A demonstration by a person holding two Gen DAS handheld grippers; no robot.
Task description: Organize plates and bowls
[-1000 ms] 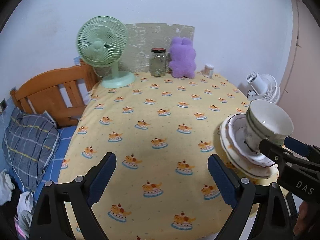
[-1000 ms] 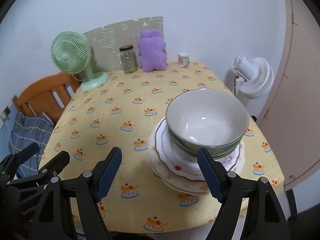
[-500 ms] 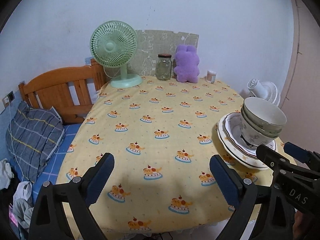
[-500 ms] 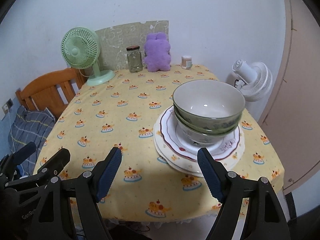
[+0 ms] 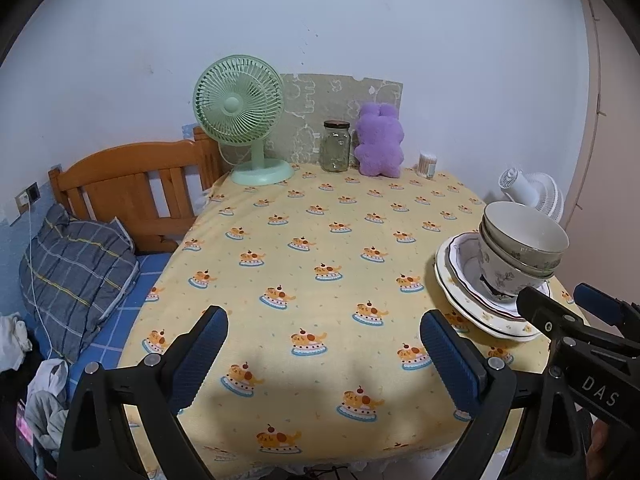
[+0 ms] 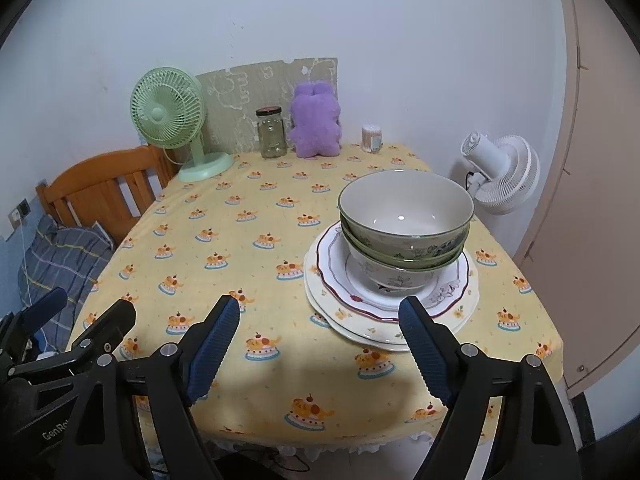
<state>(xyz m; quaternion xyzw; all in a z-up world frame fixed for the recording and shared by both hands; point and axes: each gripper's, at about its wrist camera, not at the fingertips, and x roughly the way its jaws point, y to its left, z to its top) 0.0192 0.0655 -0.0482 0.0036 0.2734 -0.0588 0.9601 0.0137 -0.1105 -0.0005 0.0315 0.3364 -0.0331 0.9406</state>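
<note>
Stacked plates (image 6: 464, 300) (image 5: 452, 280) sit on the right side of the yellow tablecloth (image 6: 248, 240). Nested bowls stand on them; the top green-rimmed bowl (image 6: 404, 216) (image 5: 524, 240) rests in a white floral bowl (image 6: 392, 276). My right gripper (image 6: 320, 328) is open and empty, in front of the stack and apart from it. My left gripper (image 5: 324, 340) is open and empty over the table's near edge, left of the stack. The right gripper also shows in the left wrist view (image 5: 560, 304).
At the table's far edge stand a green fan (image 5: 244, 120), a glass jar (image 5: 336, 148), a purple plush toy (image 5: 378, 144) and a small container (image 5: 427, 164). A white floor fan (image 6: 504, 172) is on the right. A wooden bed frame (image 5: 136, 184) and pillow (image 5: 76, 264) are on the left.
Both grippers have pulled back and away from the table; the table and the dish stack look smaller and farther. Both stay open. The stack has not moved.
</note>
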